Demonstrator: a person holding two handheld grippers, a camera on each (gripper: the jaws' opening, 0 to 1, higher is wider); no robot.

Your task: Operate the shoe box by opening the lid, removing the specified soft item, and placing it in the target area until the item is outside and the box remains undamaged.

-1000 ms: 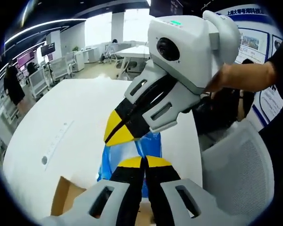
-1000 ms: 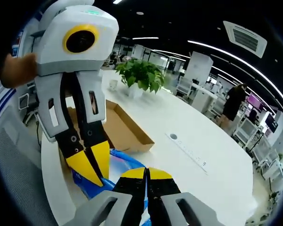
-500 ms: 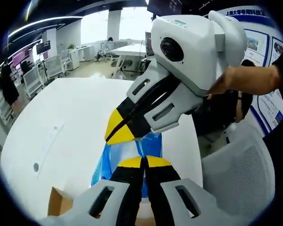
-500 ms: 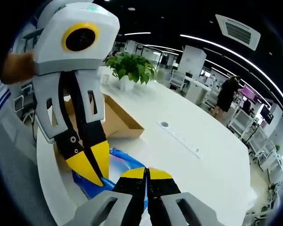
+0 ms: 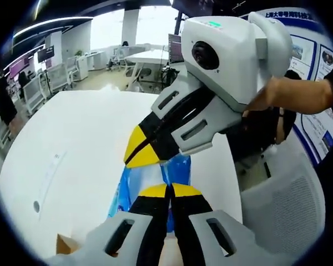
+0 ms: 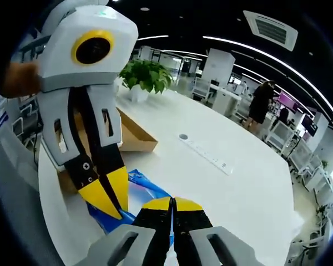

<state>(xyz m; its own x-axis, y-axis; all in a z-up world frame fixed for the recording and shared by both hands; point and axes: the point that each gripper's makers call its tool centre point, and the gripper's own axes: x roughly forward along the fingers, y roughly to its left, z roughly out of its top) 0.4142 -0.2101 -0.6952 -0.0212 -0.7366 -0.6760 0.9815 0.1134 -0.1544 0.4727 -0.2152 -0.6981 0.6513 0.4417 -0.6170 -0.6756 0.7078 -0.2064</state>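
While we hold both over the white tabletop point(image 5: 72, 144), the left hand-held gripper point(image 5: 167, 191) and the right hand-held gripper point(image 6: 171, 203) each have their jaws pressed together on the blue plastic bag point(image 5: 175, 169), pinching it between their yellow tips. The bag lies outside the box, just ahead of and below both. The open cardboard shoe box point(image 6: 134, 138) sits beyond the left hand-held gripper, with a potted plant point(image 6: 144, 76) farther behind it.
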